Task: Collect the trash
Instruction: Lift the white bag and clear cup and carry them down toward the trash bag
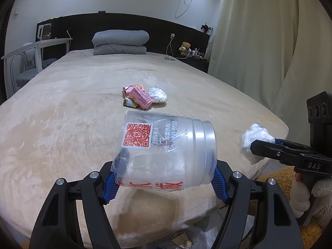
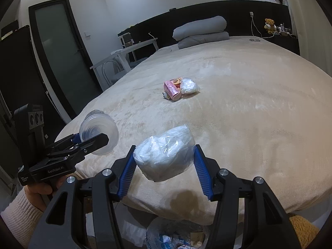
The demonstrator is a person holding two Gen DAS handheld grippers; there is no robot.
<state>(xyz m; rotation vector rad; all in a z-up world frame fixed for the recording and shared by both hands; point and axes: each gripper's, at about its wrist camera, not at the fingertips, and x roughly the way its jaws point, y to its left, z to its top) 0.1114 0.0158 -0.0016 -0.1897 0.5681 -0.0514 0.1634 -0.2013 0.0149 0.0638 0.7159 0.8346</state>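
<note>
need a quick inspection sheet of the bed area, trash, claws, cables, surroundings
surface: beige blanket covers the bed; dark stain on its near edge.
job's things: clear plastic cup with a QR label, held on its side; bagged white wad, held; pink carton, small wrapper and another white bagged wad lie together mid-bed.
clutter: folded grey bedding at the headboard.
grippers: left claw shut on the cup; right claw shut on the wad.
cables: white cable hangs from a wall socket; another by the teddy bear.
surroundings: curtain at right, white desk at left, bag of trash on the floor below.
</note>
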